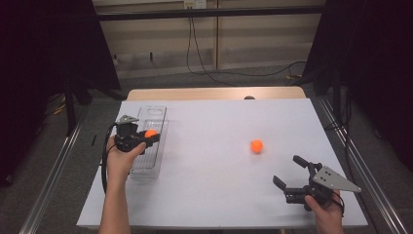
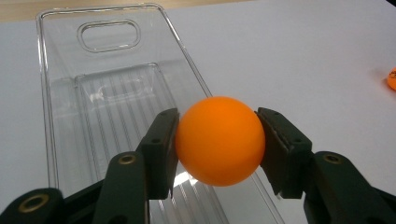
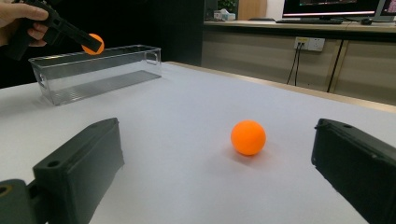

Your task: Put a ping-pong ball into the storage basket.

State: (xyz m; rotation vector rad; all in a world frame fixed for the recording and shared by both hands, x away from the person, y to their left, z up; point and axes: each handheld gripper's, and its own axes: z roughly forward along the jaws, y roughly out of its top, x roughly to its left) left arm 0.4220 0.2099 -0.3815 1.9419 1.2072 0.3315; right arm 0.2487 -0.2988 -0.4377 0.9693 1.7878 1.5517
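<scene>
1. Ball (image 2: pixel 219 140), orange, sits clamped between the two black jaws of the left gripper (image 1: pixel 146 138), held in the air above the clear bin (image 1: pixel 151 114), near its right wall.
2. The clear bin is a long see-through box with a ribbed floor and a handle slot in its far end; it stands on the left part of the table (image 1: pixel 214 122) and has nothing lying in it.
3. A second orange ball (image 1: pixel 256 146) rests on the white tabletop, well apart from the bin, right of the middle.
4. The right gripper (image 1: pixel 292 173) hovers low near the table's front right corner, its jaws spread wide and holding nothing; in the right gripper view the second ball lies beyond and between them.
5. The table top is plain white, with a strip of pale wood at its far edge.
6. Behind it are a grey floor, a beige wall with hanging cables, and black drapes on both sides.
7. The left hand (image 1: pixel 119 158) hides part of the bin's near left side in the high view.
8. The bin's near end is cut off in the left gripper view.
</scene>
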